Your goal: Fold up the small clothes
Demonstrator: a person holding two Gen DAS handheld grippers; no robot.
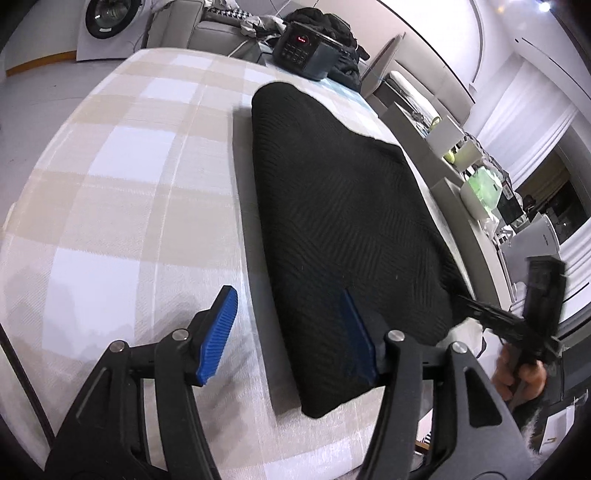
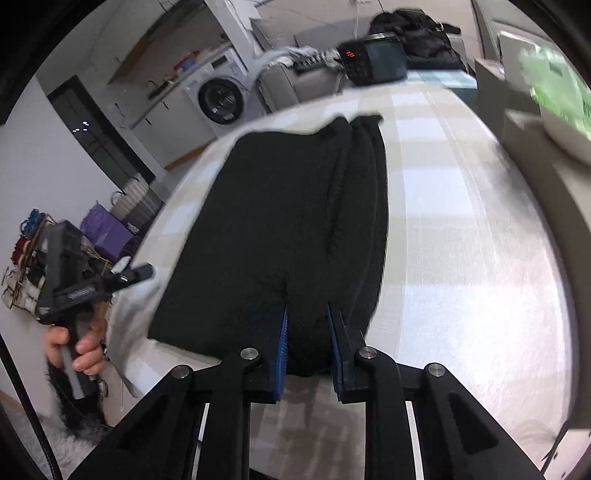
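A black knit garment (image 2: 280, 229) lies lengthwise on the checked counter (image 1: 122, 155), already doubled into a long strip. The right tongs (image 2: 308, 332) pinch its near edge; the left tongs (image 1: 288, 317) hang apart, empty. Next, judging by this: carry that near end toward the far end.

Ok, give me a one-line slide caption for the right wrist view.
Right claw pinching the near edge of a folded black knit garment on a checked tablecloth.

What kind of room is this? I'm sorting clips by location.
Likely a home living or laundry area: a washing machine, a grey sofa, and a checked-cloth table holding a black garment.
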